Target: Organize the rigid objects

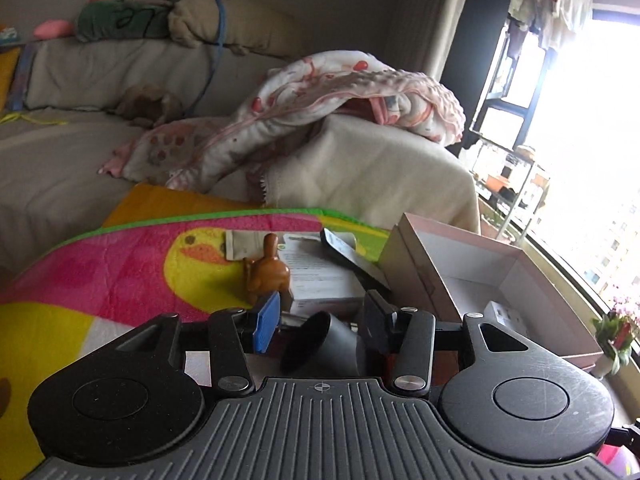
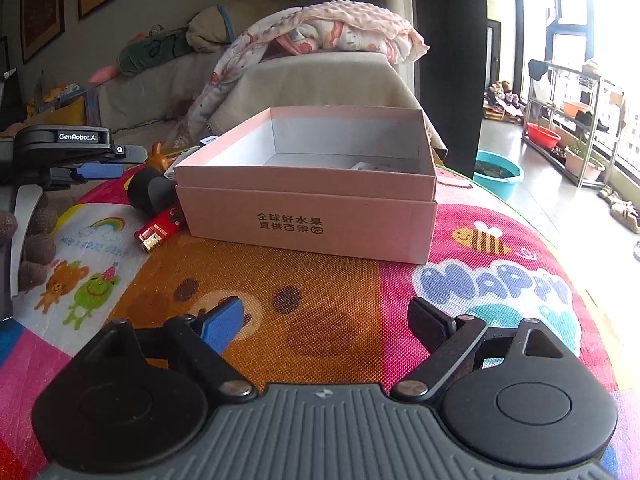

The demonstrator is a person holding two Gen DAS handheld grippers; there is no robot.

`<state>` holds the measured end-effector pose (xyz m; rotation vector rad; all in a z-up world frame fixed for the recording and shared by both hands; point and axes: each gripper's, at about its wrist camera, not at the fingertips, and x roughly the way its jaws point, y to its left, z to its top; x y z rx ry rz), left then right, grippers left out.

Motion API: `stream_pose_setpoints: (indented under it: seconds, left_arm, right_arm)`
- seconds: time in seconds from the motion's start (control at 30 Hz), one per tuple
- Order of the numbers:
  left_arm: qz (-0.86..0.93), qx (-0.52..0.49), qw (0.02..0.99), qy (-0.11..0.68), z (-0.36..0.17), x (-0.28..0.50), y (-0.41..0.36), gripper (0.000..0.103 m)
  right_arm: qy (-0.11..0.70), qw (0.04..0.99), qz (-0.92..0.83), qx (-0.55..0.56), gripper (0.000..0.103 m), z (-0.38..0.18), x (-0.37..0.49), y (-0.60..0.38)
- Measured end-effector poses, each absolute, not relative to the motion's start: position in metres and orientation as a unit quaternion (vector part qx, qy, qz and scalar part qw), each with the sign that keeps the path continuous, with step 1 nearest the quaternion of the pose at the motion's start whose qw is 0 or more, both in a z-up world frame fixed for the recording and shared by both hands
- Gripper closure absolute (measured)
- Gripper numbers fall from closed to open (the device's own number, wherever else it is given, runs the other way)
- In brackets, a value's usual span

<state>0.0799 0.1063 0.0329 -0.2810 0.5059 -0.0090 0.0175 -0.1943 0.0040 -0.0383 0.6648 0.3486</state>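
A beige-covered sofa (image 1: 80,148) stands behind the cartoon-printed play mat (image 2: 500,280). A pink patterned baby blanket (image 1: 320,100) is draped over the sofa's arm, and a green plush toy (image 1: 120,20) lies along its back. By the window a metal rack (image 2: 568,128) carries a red basin (image 2: 542,135); a teal tub (image 2: 498,174) sits on the floor.

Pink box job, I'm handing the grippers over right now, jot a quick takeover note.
Left gripper: open around the dark cylinder, pads not pressing it.
Right gripper: open, empty, over the mat.
Pink box holds one white item. That is all that is done.
Outside, left of the box: cylinder, red lighter, brown figurine, white packet, dark flat device.
Left: box those.
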Motion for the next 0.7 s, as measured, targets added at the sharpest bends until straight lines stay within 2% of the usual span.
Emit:
stream_pose_setpoints:
  seconds: [0.1, 0.17, 0.57, 0.7]
  left_arm:
    - [-0.027, -0.126, 0.952, 0.277, 0.028, 0.093, 0.101, 0.054]
    - [-0.041, -0.121, 0.946, 0.297, 0.023, 0.094, 0.096, 0.061]
    - [-0.107, -0.042, 0.934, 0.338, 0.013, 0.022, 0.066, 0.061]
    - [-0.098, -0.017, 0.945, 0.312, 0.022, -0.003, 0.049, 0.061]
  right_arm:
    - [0.331, 0.929, 0.167, -0.012, 0.013, 0.003, 0.020, -0.195]
    - [0.335, 0.927, 0.167, -0.009, 0.013, 0.002, 0.021, -0.196]
    - [0.340, 0.926, 0.167, -0.005, 0.013, 0.002, 0.022, -0.196]
    - [0.341, 0.925, 0.166, -0.006, 0.013, 0.002, 0.023, -0.196]
